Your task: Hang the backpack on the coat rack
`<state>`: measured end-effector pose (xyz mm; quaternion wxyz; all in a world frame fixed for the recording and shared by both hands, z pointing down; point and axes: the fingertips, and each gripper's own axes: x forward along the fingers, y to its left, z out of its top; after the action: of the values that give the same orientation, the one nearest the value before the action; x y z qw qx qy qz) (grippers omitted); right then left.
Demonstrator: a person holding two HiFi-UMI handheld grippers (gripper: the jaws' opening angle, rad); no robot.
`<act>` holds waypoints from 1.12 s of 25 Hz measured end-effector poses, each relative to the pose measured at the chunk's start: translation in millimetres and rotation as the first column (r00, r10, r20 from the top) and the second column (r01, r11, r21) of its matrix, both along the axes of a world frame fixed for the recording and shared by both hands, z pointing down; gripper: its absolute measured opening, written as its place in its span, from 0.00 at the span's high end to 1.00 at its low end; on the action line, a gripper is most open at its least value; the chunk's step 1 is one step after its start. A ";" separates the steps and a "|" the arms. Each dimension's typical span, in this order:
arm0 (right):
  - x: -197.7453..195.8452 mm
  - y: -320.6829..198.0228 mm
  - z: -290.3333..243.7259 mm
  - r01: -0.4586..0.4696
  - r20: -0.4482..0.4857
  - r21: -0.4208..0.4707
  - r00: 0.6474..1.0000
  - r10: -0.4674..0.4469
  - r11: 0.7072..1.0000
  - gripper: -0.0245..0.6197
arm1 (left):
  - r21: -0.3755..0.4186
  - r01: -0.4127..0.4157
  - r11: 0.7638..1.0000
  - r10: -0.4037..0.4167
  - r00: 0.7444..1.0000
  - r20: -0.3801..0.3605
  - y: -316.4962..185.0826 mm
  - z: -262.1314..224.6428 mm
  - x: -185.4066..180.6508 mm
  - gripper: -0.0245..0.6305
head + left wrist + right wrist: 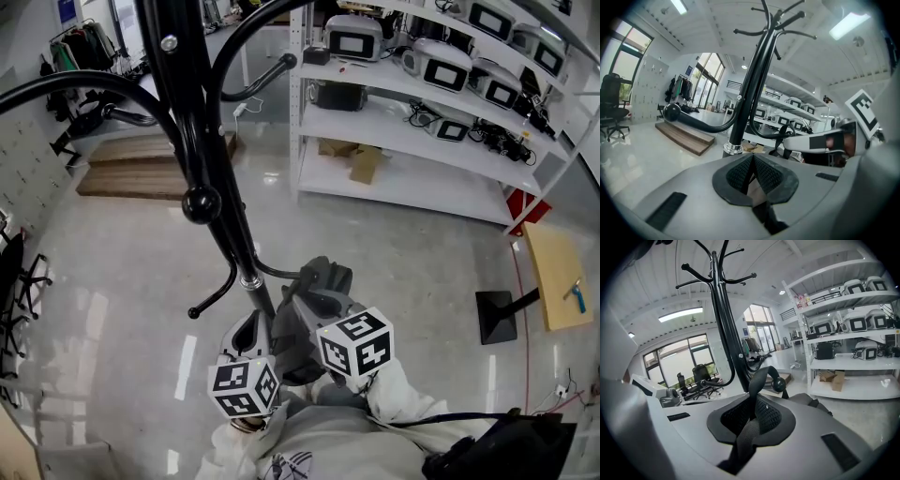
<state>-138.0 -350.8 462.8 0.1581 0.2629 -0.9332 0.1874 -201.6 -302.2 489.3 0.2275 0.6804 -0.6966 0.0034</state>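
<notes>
Glossy black metal coat rack (pixel 192 122), matt woven cloth backpack strap (pixel 757 378), shiny polished floor (pixel 122 272)

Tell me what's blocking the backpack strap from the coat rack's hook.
Nothing visible does. The right gripper is shut on the strap, whose loop rises right beside the hook's ball tip, with nothing else between them. Whether the loop is already over it, I cannot tell.
</notes>
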 end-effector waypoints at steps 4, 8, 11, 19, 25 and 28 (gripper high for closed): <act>-4.2 -1.2 2.9 -0.008 -0.004 -0.005 1.000 0.008 1.000 0.92 | -0.005 0.002 1.000 -0.002 1.000 0.000 1.7 1.7 -1.3 0.96; -8.1 -2.1 6.6 -0.012 -0.005 -0.012 1.000 0.012 1.000 0.92 | -0.010 0.006 1.000 -0.006 1.000 0.002 3.3 4.0 -2.1 0.96; -10.8 -2.8 9.5 -0.018 -0.005 -0.012 1.000 0.018 1.000 0.92 | -0.012 0.011 1.000 -0.011 1.000 0.003 3.8 5.3 -2.1 0.96; -18.8 -2.8 16.3 -0.004 -0.006 -0.018 1.000 0.003 1.000 0.92 | -0.013 0.038 0.999 -0.038 0.999 0.005 5.7 6.2 -4.2 0.96; -25.1 -4.2 21.0 0.008 -0.005 -0.037 1.000 -0.008 0.999 0.92 | -0.008 0.079 0.997 -0.079 0.997 0.007 9.2 5.6 -10.6 0.96; -29.7 -3.6 21.6 0.020 -0.005 -0.040 1.000 -0.020 0.999 0.92 | -0.005 0.097 0.995 -0.097 0.995 0.006 10.6 5.1 -14.7 0.96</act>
<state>-167.8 -354.5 484.4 0.1675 0.2508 -0.9314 0.2037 -216.3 -291.6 494.3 0.2273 0.6452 -0.7294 -0.0038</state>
